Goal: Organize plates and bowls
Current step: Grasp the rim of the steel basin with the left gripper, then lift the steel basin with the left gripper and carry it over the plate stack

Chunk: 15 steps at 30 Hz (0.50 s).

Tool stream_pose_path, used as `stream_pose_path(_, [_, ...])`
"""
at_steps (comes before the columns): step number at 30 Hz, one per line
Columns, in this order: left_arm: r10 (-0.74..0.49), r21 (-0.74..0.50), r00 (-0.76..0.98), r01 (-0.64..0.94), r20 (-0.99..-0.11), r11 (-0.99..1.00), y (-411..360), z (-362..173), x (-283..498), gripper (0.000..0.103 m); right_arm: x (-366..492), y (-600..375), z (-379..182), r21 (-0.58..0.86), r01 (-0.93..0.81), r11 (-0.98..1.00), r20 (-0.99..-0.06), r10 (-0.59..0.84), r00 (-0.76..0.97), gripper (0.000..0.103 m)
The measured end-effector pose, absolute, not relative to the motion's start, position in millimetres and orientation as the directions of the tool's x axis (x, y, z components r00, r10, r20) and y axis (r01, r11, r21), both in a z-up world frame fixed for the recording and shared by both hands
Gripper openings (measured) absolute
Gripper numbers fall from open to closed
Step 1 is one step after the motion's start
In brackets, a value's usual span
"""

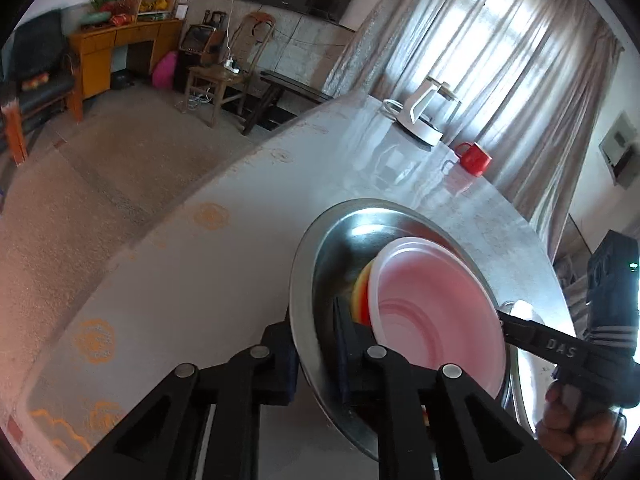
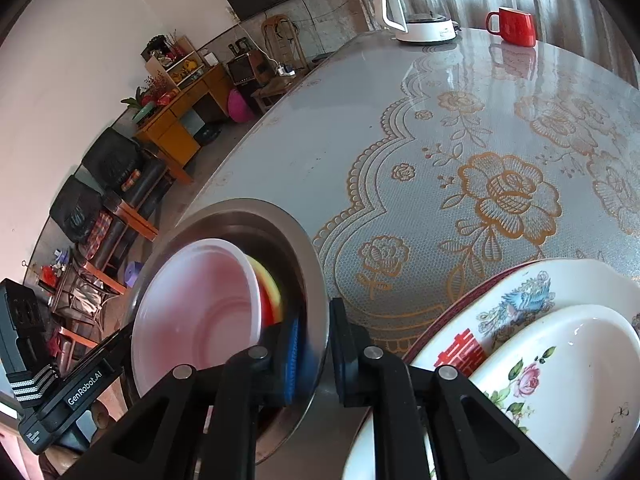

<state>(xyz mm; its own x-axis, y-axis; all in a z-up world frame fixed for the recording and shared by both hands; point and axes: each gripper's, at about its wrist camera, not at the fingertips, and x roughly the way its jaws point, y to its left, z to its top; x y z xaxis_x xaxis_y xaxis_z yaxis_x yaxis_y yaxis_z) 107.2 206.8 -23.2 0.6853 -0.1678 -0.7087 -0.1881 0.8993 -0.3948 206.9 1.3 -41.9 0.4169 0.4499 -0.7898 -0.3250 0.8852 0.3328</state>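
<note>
2 wrist fisheye views, set very close over 1 table edge.

The wide round steel basin (image 1: 316, 280) (image 2: 316, 264) is faced from opposite rims, downward and toward the window end; the white electric kettle (image 1: 420, 116) (image 2: 416, 8) and red mug (image 1: 474, 158) (image 2: 514, 26) are shared.

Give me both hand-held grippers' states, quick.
Left hand-held gripper: closed on the rim of the metal basin.
Right hand-held gripper: closed on the opposite rim of the same basin, which holds the pink bowl.

Left claw (image 1: 316, 354) and right claw (image 2: 318, 354) — both clamped shut, angled downward
</note>
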Motion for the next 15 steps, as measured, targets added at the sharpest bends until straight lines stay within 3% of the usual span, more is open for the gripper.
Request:
stream_pose_path(5, [-0.216, -0.449, 0.680, -0.186, -0.701, 0.874, 208.5, -24.2, 102.2, 0.013, 203.2, -0.2, -39.1, 0.307, -0.316, 0.897, -0.792, 0.426, 0.438, 0.011])
stream_pose_path(15, [-0.202, -0.436, 0.717, -0.156, -0.667, 0.886, 200.8, -4.3, 91.5, 0.013, 196.7, -10.1, -27.7, 0.325, -0.314, 0.892, -0.762, 0.444, 0.471, 0.011])
